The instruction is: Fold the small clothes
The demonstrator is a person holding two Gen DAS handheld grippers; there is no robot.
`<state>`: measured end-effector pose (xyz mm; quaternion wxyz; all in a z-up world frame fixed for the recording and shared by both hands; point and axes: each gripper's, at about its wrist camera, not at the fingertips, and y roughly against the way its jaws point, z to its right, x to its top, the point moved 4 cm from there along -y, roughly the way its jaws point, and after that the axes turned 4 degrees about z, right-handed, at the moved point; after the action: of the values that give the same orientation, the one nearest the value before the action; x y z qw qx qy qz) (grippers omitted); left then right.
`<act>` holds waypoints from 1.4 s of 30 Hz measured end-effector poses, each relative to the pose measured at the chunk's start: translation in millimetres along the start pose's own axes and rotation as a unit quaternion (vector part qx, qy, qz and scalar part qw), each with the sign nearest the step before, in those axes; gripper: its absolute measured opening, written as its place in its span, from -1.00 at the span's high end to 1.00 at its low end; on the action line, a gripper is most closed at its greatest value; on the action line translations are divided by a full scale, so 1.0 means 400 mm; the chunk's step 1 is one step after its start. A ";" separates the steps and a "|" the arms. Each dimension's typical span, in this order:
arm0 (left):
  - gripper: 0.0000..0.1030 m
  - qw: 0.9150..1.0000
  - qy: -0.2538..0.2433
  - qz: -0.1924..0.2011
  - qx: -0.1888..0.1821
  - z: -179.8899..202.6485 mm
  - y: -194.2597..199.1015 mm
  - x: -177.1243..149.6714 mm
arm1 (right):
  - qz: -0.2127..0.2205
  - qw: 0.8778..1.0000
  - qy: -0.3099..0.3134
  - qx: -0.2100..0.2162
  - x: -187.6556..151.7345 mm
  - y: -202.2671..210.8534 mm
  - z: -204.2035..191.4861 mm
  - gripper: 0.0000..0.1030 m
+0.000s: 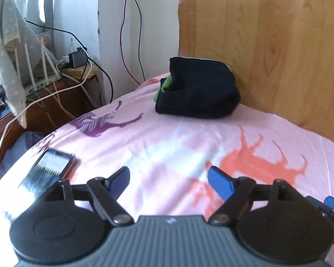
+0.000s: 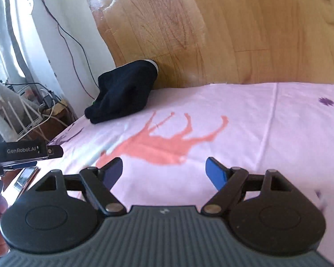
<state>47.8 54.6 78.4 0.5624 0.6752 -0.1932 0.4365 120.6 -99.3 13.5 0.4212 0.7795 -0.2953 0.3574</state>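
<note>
A stack of folded dark clothes (image 1: 198, 89) with a green piece showing at its left side sits at the far end of the pink bed sheet (image 1: 167, 146), against the wooden headboard. It also shows in the right wrist view (image 2: 122, 92) at the far left. My left gripper (image 1: 169, 178) is open and empty, held above the sheet well short of the stack. My right gripper (image 2: 164, 169) is open and empty above the orange animal print (image 2: 167, 142). The left gripper's body (image 2: 24, 152) shows at the left edge of the right wrist view.
A phone (image 1: 49, 169) lies on the sheet at the near left. A side table (image 1: 55, 89) with a router, chargers and cables stands left of the bed. The wooden headboard (image 1: 267, 44) bounds the far side. A grey cloth (image 1: 9, 55) hangs at left.
</note>
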 end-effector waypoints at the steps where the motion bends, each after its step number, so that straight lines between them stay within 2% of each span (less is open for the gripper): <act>1: -0.58 1.000 -0.003 0.002 0.000 0.005 0.020 -0.013 | 0.003 1.000 0.001 0.000 -0.006 0.011 -0.001 -0.62; 5: -0.62 1.000 -0.007 0.005 -0.002 0.030 0.072 -0.054 | 0.030 0.999 0.023 -0.010 -0.038 0.081 0.006 -0.67; 9: -0.67 1.000 -0.024 0.004 -0.004 0.074 0.091 -0.083 | 0.063 0.995 0.065 -0.038 -0.068 0.120 0.010 -0.69; 14: -0.70 0.999 -0.036 -0.011 0.000 0.102 0.072 -0.104 | 0.080 0.994 0.059 -0.055 -0.061 0.126 0.030 -0.69; 25: -0.99 0.999 -0.043 -0.028 -0.002 0.127 -0.002 -0.131 | 0.067 0.996 0.004 -0.062 -0.056 0.114 0.073 -0.69; 32: -0.99 0.999 -0.039 -0.037 -0.009 0.130 -0.027 -0.145 | 0.056 0.996 -0.027 -0.061 -0.054 0.109 0.097 -0.70; 42: -1.00 0.999 -0.036 -0.028 -0.024 0.127 -0.029 -0.162 | 0.049 0.997 -0.027 -0.054 -0.053 0.112 0.104 -0.72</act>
<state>40.3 -4.2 20.1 0.5830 0.6821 -0.2049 0.3911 87.4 -153.0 0.3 0.4370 0.7494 -0.3633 0.3399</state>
